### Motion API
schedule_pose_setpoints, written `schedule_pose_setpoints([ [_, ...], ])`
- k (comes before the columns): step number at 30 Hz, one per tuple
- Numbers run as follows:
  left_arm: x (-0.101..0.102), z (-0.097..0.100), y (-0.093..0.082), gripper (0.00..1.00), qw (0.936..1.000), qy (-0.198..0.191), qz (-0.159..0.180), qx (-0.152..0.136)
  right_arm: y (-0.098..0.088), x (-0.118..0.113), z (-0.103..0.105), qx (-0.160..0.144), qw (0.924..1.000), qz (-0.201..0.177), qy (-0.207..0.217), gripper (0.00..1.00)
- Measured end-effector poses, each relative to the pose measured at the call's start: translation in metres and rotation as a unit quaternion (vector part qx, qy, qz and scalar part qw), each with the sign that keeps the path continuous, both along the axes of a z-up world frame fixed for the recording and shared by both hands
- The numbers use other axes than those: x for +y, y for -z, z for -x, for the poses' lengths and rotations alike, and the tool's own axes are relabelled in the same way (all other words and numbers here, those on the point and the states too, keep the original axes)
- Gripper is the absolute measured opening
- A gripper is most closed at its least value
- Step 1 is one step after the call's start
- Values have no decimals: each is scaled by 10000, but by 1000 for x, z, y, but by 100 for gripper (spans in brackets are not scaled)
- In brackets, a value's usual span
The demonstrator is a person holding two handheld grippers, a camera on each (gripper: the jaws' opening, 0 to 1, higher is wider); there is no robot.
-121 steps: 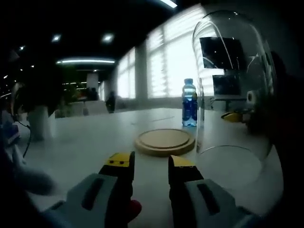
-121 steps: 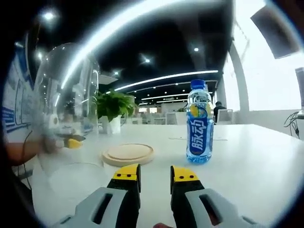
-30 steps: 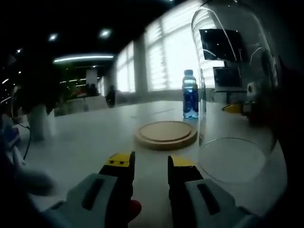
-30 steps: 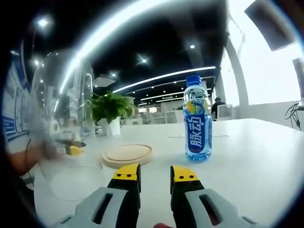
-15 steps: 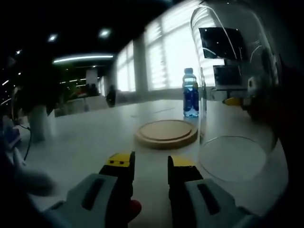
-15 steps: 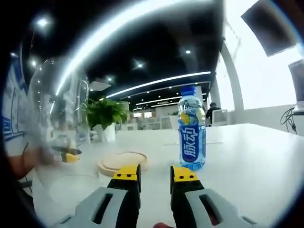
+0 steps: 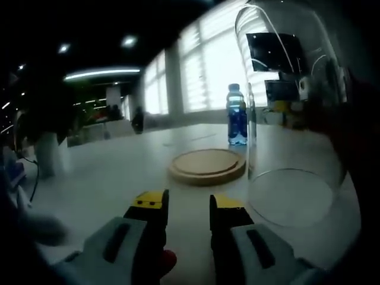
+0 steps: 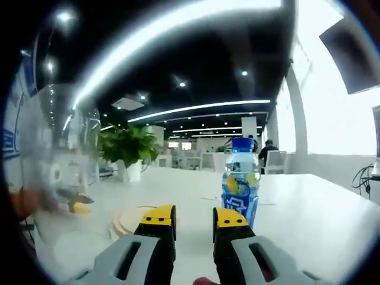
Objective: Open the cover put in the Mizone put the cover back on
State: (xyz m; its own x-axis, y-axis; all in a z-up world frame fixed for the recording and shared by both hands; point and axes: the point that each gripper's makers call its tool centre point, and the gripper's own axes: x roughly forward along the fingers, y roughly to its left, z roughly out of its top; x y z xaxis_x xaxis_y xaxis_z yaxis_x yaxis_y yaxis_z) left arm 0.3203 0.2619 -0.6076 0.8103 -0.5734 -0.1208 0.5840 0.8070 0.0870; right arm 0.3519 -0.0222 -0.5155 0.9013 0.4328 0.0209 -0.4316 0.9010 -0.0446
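A blue Mizone bottle (image 7: 237,116) with a blue cap stands upright on the white table (image 7: 119,172), beyond a round wooden base (image 7: 208,165). The clear glass dome cover (image 7: 294,119) stands upright on the table to the right of the base, off it. My left gripper (image 7: 189,205) is open and holds nothing, well short of the base. My right gripper (image 8: 195,218) is open too, pointing at the bottle (image 8: 240,191), whose foot is hidden behind one jaw. In the right gripper view the wooden base (image 8: 126,221) lies low on the left and the dome cover (image 8: 59,172) stands at far left.
A potted green plant (image 8: 127,151) stands on the far side of the table. Another white pot (image 7: 48,153) stands at the table's left. Bright windows (image 7: 208,77) and distant chairs lie behind. A cable (image 8: 363,167) hangs at the table's right edge.
The right gripper view has shifted: the bottle now sits lower and nearer the jaws' line, the base is partly behind a jaw. The left gripper view has hardly changed.
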Motion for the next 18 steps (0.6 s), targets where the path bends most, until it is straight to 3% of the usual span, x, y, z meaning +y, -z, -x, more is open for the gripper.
schedule_pose_setpoints([
  [8, 0, 0, 1, 21, 10000, 0, -18, 29, -38, -16, -33, -174, 9991, 139, 368, 22],
  [18, -1, 1, 2, 21, 10000, 33, -64, 33, -56, -34, -85, -80, 9963, 52, 851, 27],
])
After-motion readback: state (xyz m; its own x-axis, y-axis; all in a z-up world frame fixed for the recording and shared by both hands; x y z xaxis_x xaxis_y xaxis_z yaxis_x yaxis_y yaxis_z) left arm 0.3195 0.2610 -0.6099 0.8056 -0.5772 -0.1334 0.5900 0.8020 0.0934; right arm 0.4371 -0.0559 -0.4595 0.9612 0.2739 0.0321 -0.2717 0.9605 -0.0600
